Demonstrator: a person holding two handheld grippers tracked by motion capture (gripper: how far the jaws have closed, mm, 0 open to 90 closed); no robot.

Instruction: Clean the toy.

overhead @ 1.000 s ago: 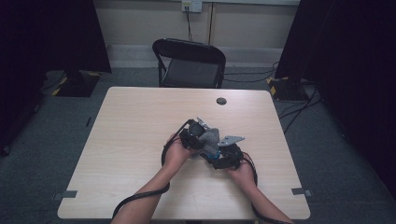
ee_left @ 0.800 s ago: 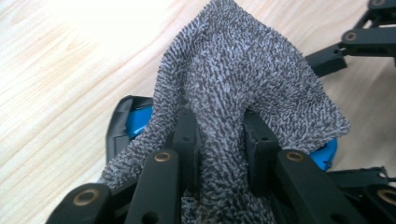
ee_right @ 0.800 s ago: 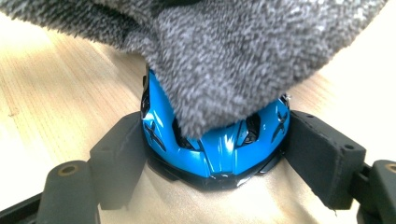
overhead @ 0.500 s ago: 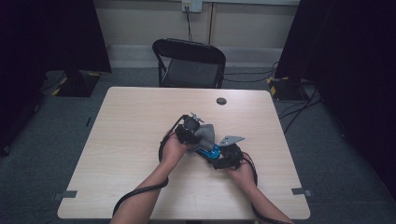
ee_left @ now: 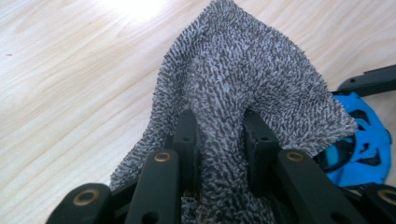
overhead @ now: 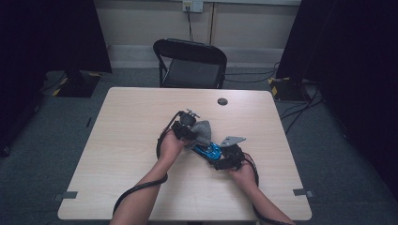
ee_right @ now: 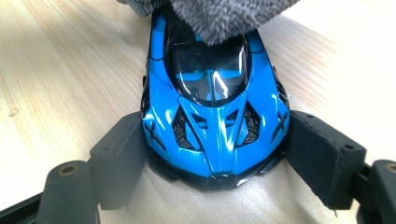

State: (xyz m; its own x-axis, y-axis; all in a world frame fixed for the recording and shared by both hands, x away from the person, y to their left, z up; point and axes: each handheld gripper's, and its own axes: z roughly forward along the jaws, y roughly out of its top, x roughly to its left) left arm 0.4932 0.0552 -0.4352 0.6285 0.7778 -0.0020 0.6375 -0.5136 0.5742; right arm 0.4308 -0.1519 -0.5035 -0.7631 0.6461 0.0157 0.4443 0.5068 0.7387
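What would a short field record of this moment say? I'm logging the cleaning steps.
work: wiping a toy car with a cloth
left gripper: jaws shut on the grey cloth
right gripper: jaws clamp the blue toy car by its sides
cloth position: draped over one end of the car, by the windscreen
car: on the wooden table
also on table: small dark round thing

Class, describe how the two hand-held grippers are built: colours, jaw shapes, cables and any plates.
The left gripper has slim black jaws with brass-coloured rivets. The right gripper has black arms ending in blocky dark pads and carries a grey three-cornered plate. Black cables trail along bare forearms.
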